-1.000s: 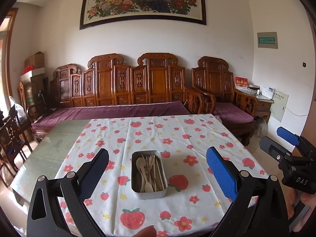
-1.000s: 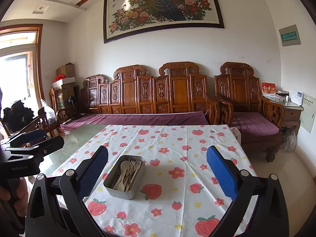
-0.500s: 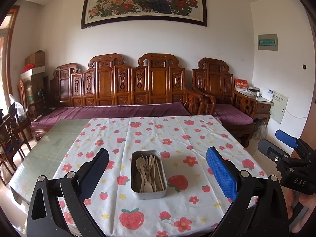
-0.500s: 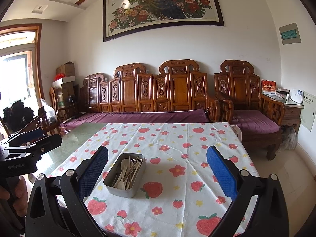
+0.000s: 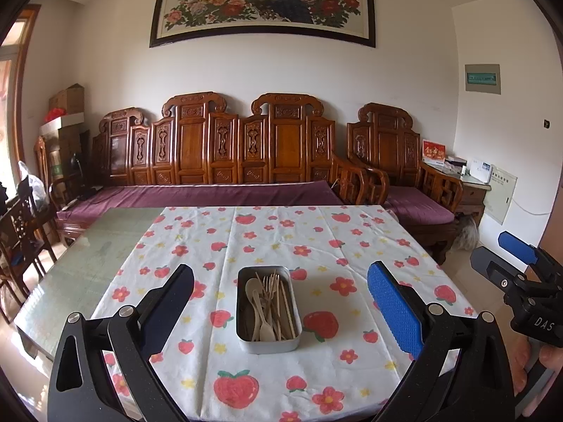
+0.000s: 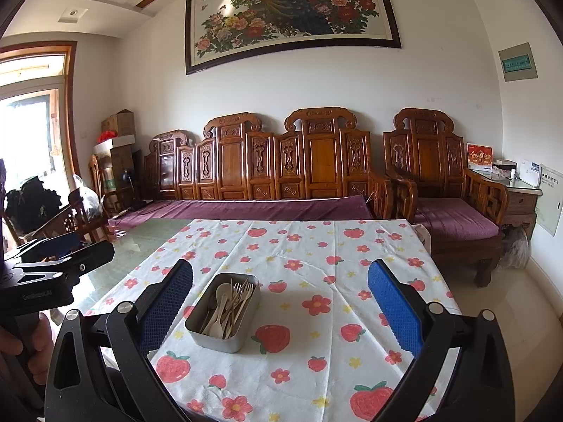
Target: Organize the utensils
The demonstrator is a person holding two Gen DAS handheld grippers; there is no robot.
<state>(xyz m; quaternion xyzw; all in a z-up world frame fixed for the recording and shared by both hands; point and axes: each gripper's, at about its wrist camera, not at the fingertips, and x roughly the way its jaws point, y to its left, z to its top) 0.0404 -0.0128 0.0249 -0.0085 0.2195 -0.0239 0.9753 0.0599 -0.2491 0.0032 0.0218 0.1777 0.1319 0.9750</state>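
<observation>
Both hand-held grippers apart, holding nothing | metal tin (image 5: 269,316) of utensils (image 5: 271,302) on tablecloth (image 5: 316,246) | sofa (image 5: 211,193) behind

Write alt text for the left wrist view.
An open left hand-held gripper hovers above a metal tin of pale spoons, forks and sticks on a strawberry-print tablecloth. The right hand-held gripper shows at the right edge; a carved wooden bench stands behind.
</observation>
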